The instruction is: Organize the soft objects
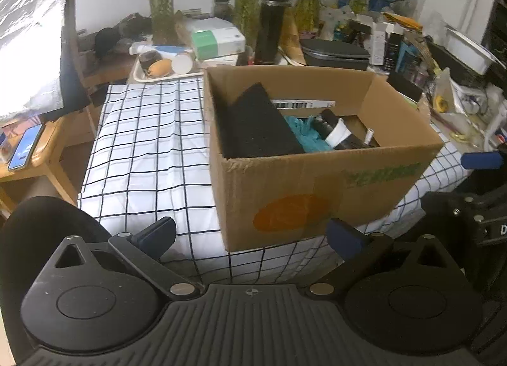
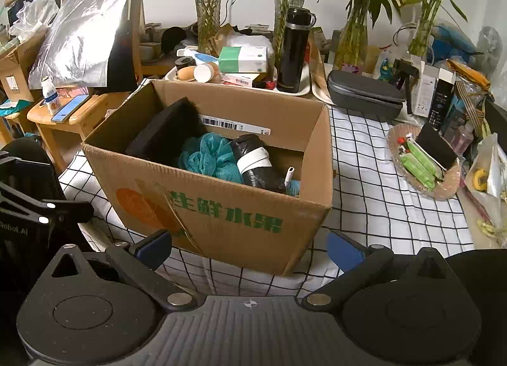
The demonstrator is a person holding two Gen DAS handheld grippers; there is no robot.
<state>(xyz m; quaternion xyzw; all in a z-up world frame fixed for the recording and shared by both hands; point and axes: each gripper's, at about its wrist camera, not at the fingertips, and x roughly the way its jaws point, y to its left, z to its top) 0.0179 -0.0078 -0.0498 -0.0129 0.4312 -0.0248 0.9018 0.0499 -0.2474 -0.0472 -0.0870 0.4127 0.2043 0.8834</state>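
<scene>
An open cardboard box [image 1: 317,195] [image 2: 221,217] stands on the checked tablecloth [image 1: 142,144] [image 2: 364,195]. Inside lie a black foam block [image 1: 256,125] [image 2: 164,131], a teal mesh bath pouf [image 1: 304,135] [image 2: 209,157] and a black roll with a white band [image 1: 339,135] [image 2: 256,160]. My left gripper [image 1: 253,236] is open, low in front of the box's near wall, holding nothing. My right gripper [image 2: 250,249] is open too, just before the box's front corner, also empty.
Behind the box stand a black flask [image 2: 294,52], a tissue box [image 2: 244,59], glass vases with bamboo [image 2: 209,17] and a grey case [image 2: 364,97]. A basket [image 2: 424,163] with green packets sits right. A wooden stool [image 2: 73,116] with a phone is left.
</scene>
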